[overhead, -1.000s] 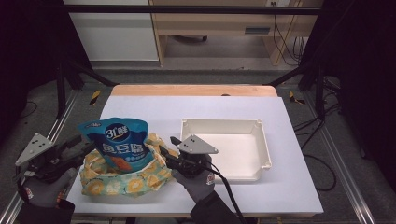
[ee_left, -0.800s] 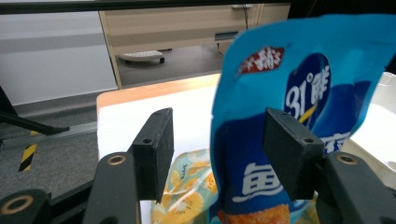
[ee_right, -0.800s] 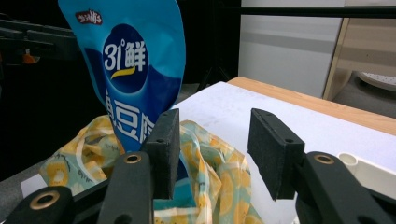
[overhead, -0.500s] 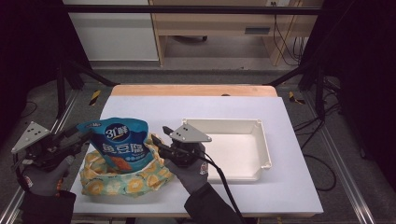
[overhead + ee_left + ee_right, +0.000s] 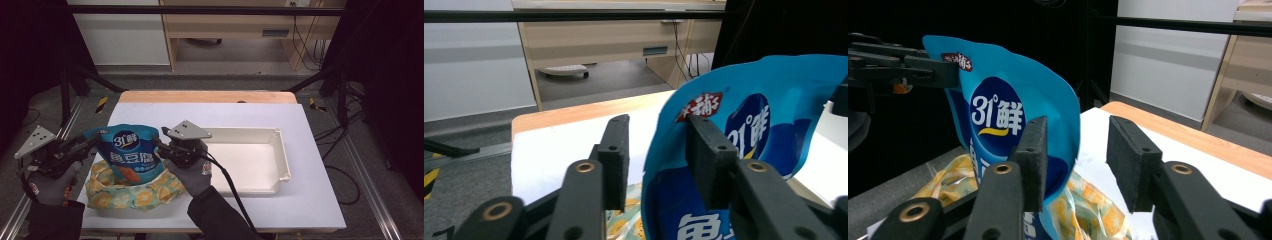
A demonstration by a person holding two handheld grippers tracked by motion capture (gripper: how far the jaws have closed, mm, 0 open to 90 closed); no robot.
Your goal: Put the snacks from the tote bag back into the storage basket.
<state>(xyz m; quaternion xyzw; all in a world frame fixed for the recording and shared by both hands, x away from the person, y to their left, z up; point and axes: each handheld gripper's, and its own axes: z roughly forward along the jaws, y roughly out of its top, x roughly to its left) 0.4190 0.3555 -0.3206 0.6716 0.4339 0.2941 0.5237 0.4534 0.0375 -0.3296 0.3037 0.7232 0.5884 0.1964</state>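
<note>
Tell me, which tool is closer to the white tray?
The right. The right tool is at the blue bag's edge, just beside the white tray. The left tool is on the bag's far side, away from the tray.

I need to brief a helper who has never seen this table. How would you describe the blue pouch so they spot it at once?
Start at the white table and find the cream tray on it. Just beside the tray's near-left end stands the blue pouch, upright on a yellow orange-patterned bag, between the two grippers. It alone is bright blue with white lettering.

blue snack bag [image 5: 754, 150] edge between the closing left gripper [image 5: 659, 150] fingers [image 5: 616, 155].
</note>
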